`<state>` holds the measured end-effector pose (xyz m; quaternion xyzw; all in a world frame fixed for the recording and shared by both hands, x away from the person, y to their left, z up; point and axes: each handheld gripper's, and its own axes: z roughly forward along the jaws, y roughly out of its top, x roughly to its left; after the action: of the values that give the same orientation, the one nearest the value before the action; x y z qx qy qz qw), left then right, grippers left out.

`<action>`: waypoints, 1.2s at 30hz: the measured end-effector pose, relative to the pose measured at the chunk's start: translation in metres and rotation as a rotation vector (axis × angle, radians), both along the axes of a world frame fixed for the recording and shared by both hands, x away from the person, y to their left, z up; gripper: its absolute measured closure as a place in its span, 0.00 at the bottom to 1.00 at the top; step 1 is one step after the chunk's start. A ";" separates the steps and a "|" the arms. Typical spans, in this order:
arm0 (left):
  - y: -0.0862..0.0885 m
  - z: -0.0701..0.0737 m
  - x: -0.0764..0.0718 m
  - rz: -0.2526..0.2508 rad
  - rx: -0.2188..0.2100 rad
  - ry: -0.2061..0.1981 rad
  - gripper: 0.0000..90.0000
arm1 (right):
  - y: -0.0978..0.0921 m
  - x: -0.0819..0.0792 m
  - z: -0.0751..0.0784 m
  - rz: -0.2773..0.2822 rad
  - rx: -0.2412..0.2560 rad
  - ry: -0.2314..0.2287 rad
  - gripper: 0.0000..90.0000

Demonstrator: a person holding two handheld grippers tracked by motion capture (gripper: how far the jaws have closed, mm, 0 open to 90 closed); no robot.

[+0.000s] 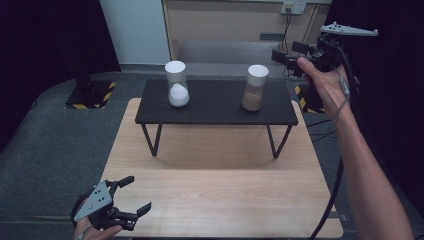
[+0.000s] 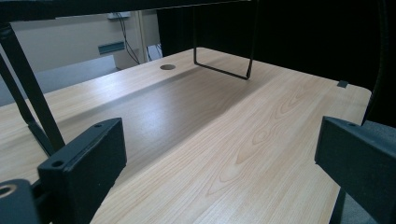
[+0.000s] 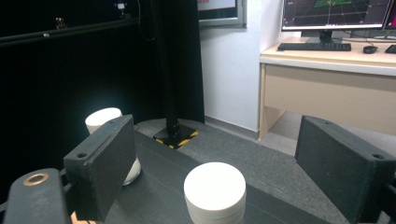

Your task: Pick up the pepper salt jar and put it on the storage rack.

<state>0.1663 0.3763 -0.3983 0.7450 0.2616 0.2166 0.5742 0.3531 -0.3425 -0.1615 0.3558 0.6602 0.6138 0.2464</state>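
- Tongs first: the right gripper (image 1: 285, 59) is held up in the air by the person's right hand (image 1: 320, 80), just past the far right corner of the black shelf (image 1: 215, 107); its jaws stand wide apart with nothing between them.
- In the right gripper view those jaws frame a white lid (image 3: 215, 187) low in the middle, which belongs to the jar of brown powder (image 1: 255, 88); the gripper is close to this jar but apart from it.
- The brown jar stands upright on the right half of the shelf, near its far edge, and is filled about halfway.
- The jar of white powder (image 1: 177, 84) stands upright on the left half of the shelf, well apart from the brown one; in the right gripper view its lid peeks out behind the left jaw.
- The left gripper (image 1: 134, 196) rests low at the near left corner of the wooden table (image 1: 220, 195), held in the left hand (image 1: 92, 227), jaws spread wide and holding nothing.
- In the left gripper view the bare wood runs out ahead between the jaws, with the shelf's thin wire legs (image 2: 224, 70) standing on the table farther off.
- The shelf stands across the far half of the table, its long edges parallel to the table's near edge.
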 end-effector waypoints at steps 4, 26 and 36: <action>0.000 0.000 0.000 0.000 0.000 0.000 0.01 | -0.001 -0.001 0.000 0.009 0.013 -0.001 0.15; -0.001 0.000 0.001 -0.004 0.006 0.003 0.01 | -0.005 -0.049 -0.033 0.189 -0.057 -0.085 0.11; -0.002 0.000 0.000 -0.004 0.010 0.005 0.01 | -0.001 -0.075 -0.064 0.244 -0.079 -0.102 0.08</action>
<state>0.1668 0.3745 -0.3979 0.7490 0.2602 0.2150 0.5702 0.2777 -0.3431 -0.2256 0.2313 0.7089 0.6299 0.2170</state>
